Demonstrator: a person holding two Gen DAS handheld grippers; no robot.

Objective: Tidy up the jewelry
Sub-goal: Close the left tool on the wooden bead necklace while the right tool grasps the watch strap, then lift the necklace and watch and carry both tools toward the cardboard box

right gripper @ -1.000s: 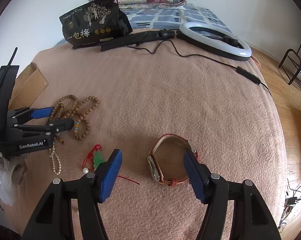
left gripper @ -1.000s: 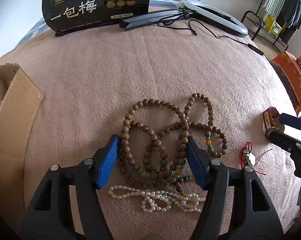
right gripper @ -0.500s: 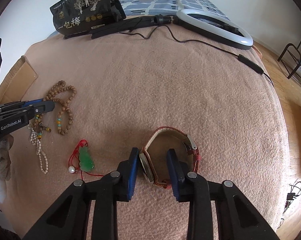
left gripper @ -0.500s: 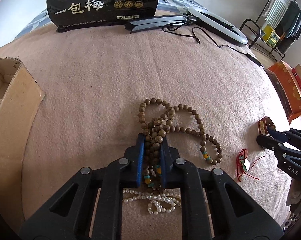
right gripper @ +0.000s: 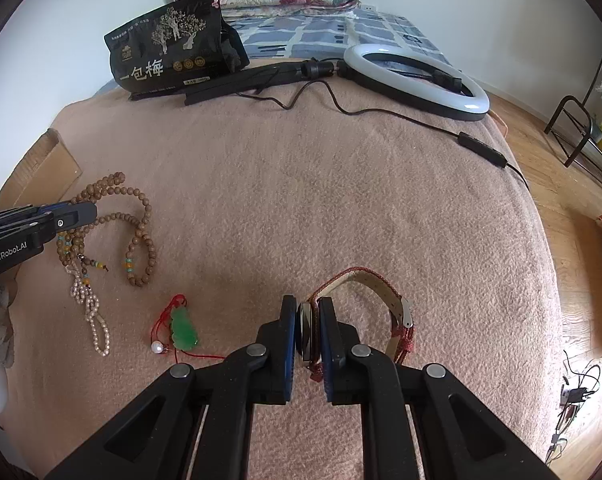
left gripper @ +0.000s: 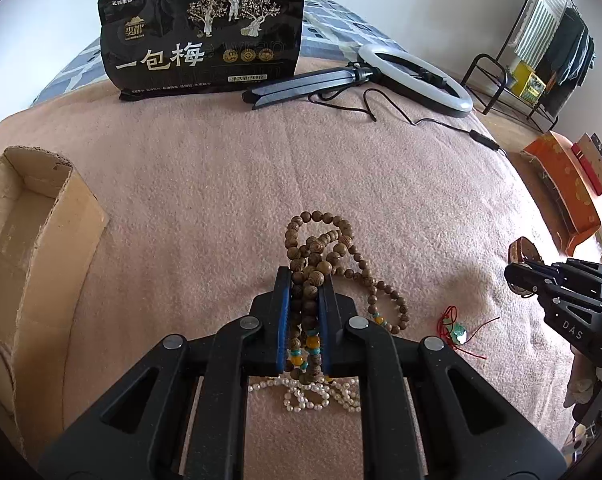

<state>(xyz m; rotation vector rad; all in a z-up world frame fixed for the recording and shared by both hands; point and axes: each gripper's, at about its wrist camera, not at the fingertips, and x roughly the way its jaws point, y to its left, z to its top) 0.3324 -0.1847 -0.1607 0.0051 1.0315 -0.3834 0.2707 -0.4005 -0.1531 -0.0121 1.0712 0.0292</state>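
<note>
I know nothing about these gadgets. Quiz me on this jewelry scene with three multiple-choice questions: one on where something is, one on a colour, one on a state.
1. Where does the pearl strand lie?
A. in the cardboard box
B. on the pink blanket
C. on the ring light

2. What colour is the pendant on the red cord?
A. green
B. blue
C. yellow

3. What is the right gripper doing?
A. standing open over the blanket
B. clamped on the pendant
C. clamped on the watch

Answers: 1 B, the pearls rest on the blanket. 2 A, it is bright green. 3 C, its fingers press the watch case.
</note>
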